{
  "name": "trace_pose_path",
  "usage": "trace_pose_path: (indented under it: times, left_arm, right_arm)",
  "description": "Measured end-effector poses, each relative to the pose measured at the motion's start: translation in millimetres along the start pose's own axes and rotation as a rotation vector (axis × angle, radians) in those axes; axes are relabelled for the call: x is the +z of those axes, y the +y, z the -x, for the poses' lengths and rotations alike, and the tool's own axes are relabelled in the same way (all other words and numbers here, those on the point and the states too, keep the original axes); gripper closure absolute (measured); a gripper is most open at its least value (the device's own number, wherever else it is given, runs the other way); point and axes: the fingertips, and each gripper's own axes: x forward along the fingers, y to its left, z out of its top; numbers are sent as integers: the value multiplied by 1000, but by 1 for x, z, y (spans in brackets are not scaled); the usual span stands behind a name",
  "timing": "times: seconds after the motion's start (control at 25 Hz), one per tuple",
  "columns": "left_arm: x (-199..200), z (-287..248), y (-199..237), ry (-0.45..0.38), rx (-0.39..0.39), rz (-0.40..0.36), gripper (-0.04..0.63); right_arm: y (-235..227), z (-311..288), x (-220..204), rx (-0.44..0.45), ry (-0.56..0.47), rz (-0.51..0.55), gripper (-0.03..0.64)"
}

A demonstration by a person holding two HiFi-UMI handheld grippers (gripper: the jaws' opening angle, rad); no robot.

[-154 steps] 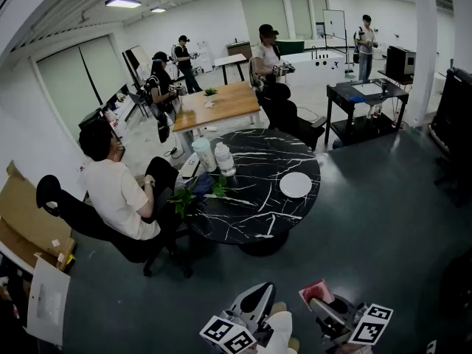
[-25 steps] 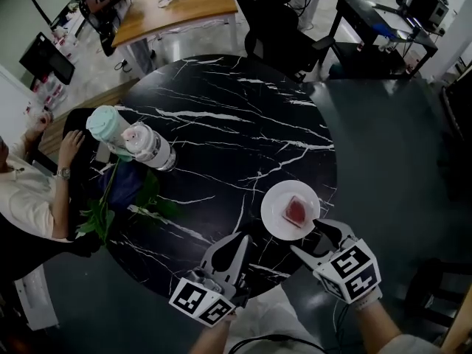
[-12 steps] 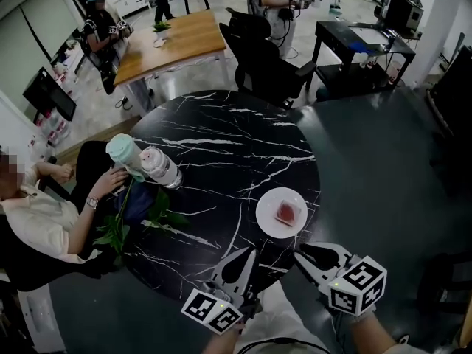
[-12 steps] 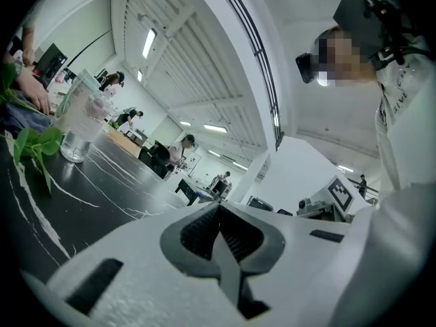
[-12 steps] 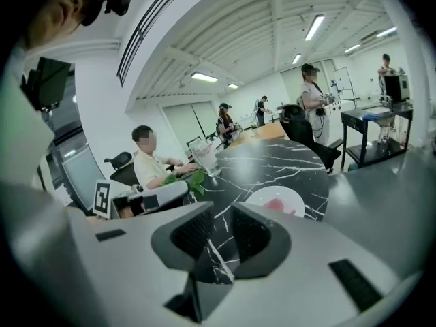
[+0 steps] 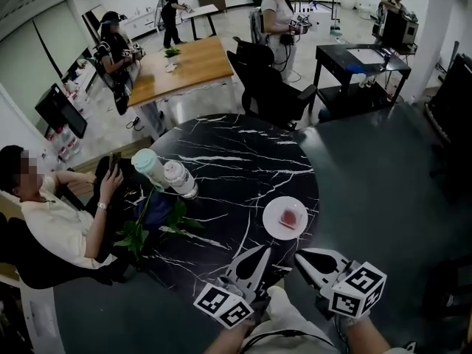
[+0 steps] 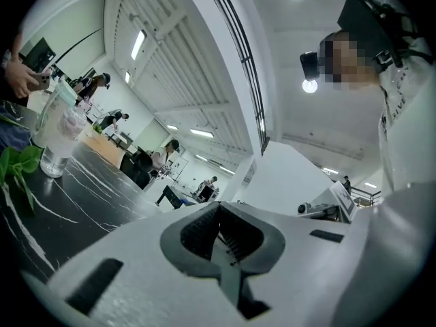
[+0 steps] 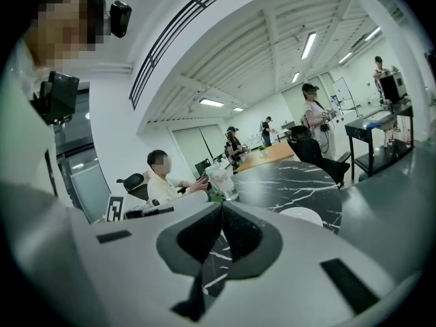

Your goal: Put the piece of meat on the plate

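Item: red slab of meat (image 6: pixel 291 217), lying on round white plate (image 6: pixel 271 220), 4 o'clock on black marbled surface (image 6: pixel 221 153); delivery apparently done. Also: left hand-held gripper (image 6: pixel 263 251), right hand-held gripper (image 6: pixel 299 257), 6 o'clock, clear of plate, both pressed together, empty; right's jaws just closed.

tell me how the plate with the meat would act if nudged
The plate probably slides easily: the table looks glossy. It sits near the edge, so an outward push might drop it. Flat and low, it likely won't tip.
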Motion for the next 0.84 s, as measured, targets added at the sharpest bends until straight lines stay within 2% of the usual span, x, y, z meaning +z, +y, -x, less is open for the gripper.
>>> trace_pose_path:
  times: [0.28,0.84]
  left_arm:
    - [13,15,-12,-14,-8,-6,586]
    - [26,30,-22,-40,-15,-18,586]
  right_arm:
    - [12,14,6,-23,-18,49,604]
    - [27,30,0,-24,-29,46,604]
